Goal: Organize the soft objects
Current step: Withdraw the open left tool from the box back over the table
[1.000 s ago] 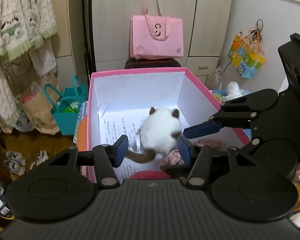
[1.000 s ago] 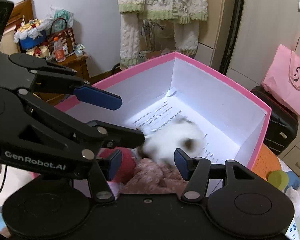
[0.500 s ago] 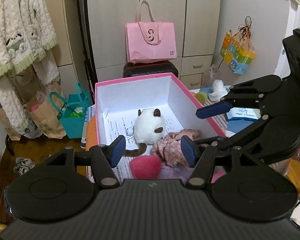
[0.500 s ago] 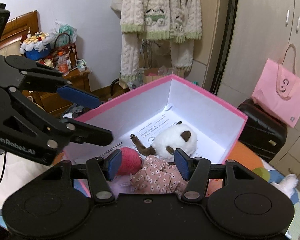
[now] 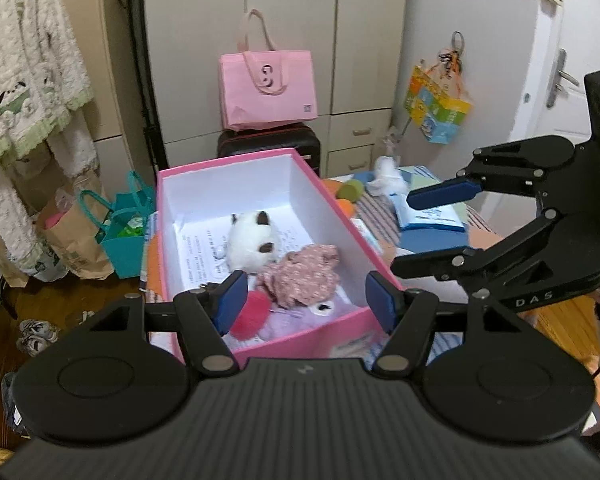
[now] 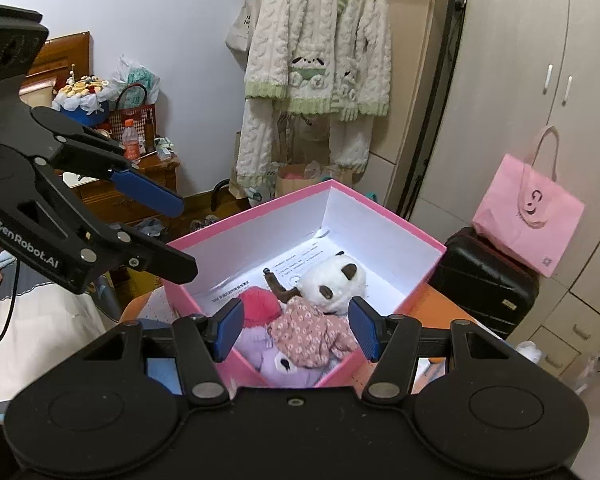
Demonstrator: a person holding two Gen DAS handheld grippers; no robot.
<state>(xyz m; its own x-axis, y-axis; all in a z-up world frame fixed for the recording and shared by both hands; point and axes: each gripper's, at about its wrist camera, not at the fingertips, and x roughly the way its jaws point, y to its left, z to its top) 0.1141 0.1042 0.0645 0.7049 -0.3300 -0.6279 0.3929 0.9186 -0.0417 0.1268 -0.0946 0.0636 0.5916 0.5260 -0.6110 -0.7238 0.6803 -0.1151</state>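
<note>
We see a pink box point(image 5: 336, 216) with white walls inside. Four soft things lie in it, and printed paper point(image 5: 198, 252) covers its floor. The white plush cat point(image 5: 250, 240) with brown ears lies in the middle of the box. Just beside it, nearer to us, is a floppy thing in pink flowered cloth point(image 5: 302, 274). A red fuzzy ball point(image 6: 260, 306) sits at the near end, touching the flowered cloth. A purple plush toy point(image 6: 284, 366) lies in the near corner, partly under the flowered cloth.

Our left gripper point(image 5: 306, 306) hangs above the near end of the box. Its jaws are wide apart and hold nothing. Our right gripper point(image 6: 296, 328) is also above the near end. Its jaws are wide apart too, with nothing between them.

Behind the box a pink bag point(image 5: 268, 88) sits on a black suitcase point(image 5: 270, 146). Fluffy white clothes point(image 6: 320, 60) hang by the wall. A small white toy point(image 5: 386, 176) and a green ball point(image 5: 352, 190) lie on the surface to the right of the box.
</note>
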